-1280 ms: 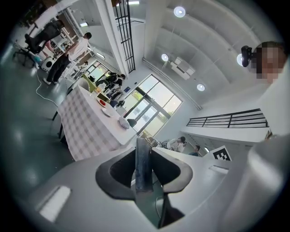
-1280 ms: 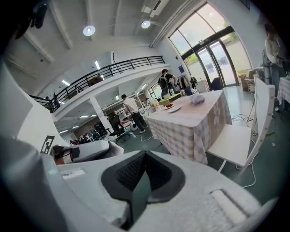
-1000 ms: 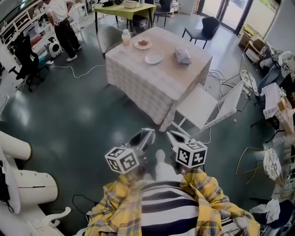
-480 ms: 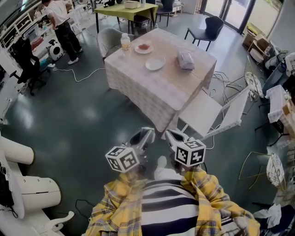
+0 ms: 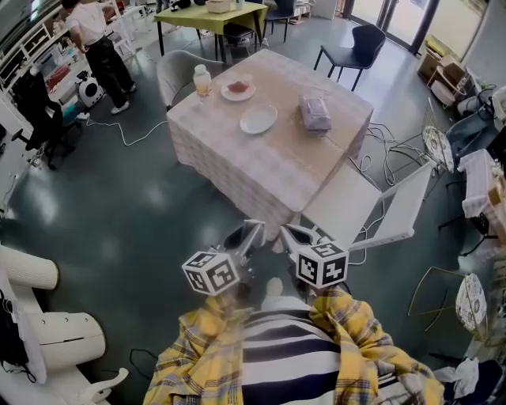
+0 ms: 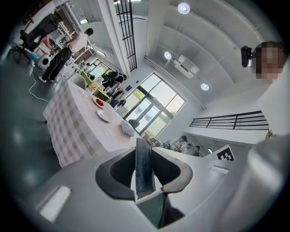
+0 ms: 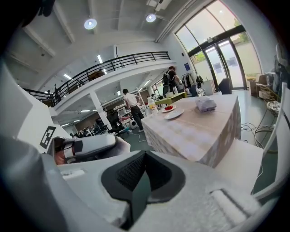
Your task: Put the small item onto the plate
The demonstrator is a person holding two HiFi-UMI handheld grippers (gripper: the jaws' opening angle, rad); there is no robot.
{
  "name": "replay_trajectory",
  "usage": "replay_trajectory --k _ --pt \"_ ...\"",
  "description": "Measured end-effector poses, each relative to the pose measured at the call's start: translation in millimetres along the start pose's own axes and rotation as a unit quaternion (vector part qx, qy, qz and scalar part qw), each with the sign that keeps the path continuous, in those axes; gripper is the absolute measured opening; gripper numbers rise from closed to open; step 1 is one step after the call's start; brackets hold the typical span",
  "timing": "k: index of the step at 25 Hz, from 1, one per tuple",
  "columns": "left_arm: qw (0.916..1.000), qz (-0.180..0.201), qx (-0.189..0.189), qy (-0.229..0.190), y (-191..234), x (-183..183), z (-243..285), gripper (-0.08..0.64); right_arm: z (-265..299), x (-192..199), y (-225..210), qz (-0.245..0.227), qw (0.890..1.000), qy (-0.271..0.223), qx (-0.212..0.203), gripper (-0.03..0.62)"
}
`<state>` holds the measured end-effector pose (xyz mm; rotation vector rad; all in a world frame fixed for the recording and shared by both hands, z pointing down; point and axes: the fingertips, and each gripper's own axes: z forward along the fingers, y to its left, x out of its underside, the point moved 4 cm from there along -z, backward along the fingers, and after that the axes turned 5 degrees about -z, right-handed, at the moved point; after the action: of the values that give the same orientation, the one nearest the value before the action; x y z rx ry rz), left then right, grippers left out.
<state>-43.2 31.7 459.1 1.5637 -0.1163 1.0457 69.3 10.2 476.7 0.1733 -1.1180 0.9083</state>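
- A yellow checked shirt (image 5: 356, 340) over a striped top is seen at the bottom of the head view, on the person holding both tools
- The left gripper (image 5: 254, 228) is held close before the chest, pointing toward the table; its jaws are pressed flat together, and nothing is seen between them in the left gripper view
- The right gripper (image 5: 289, 232) is held just beside the left one; its jaws are likewise closed on each other, with nothing gripped
- A marker cube (image 5: 210, 273) is carried on the left tool and a second cube (image 5: 322, 264) on the right tool
- A white chair (image 5: 360, 207) stands on the dark floor (image 5: 118, 206), at the near right corner of the table
- The table (image 5: 269, 170) is covered with a pale checked cloth and is set well apart from both tools
- An empty white plate (image 5: 258, 120) lies near the middle of the tabletop
- A wrapped packet (image 5: 315, 113) lies to the right of that plate, apart from it
- The small red item (image 5: 237, 85) is located on a smaller dish (image 5: 247, 96) at the far left edge of the tabletop, apart from the empty plate
- A bottle (image 5: 202, 80) stands upright just left of the dish
- A grey armchair (image 5: 175, 70) is placed behind the table's far left side
- A black chair (image 5: 353, 49) and a green table (image 5: 207, 17) are seen farther back
- A person (image 5: 93, 39) in a white top stands at the far left
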Motion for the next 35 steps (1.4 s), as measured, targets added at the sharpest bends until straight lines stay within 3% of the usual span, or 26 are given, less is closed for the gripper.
replay_trajectory --k 9,22,35 --pt "0.9998 0.013 -0.008 -0.009 8.1 -20.2 55.1 0.092 20.2 -25.7 -39.3 -0.017 1.0 -0.004 -0.017 -0.004" --pt "0.9993 0.008 -0.032 -0.016 22.0 -35.0 76.7 0.092 42.7 -42.2 -52.7 -0.032 0.999 0.0 -0.03 -0.005" --pt "0.9997 -0.003 -0.013 -0.018 53.2 -73.3 120.1 0.092 80.4 -70.0 -78.8 -0.037 0.999 0.003 -0.01 -0.003"
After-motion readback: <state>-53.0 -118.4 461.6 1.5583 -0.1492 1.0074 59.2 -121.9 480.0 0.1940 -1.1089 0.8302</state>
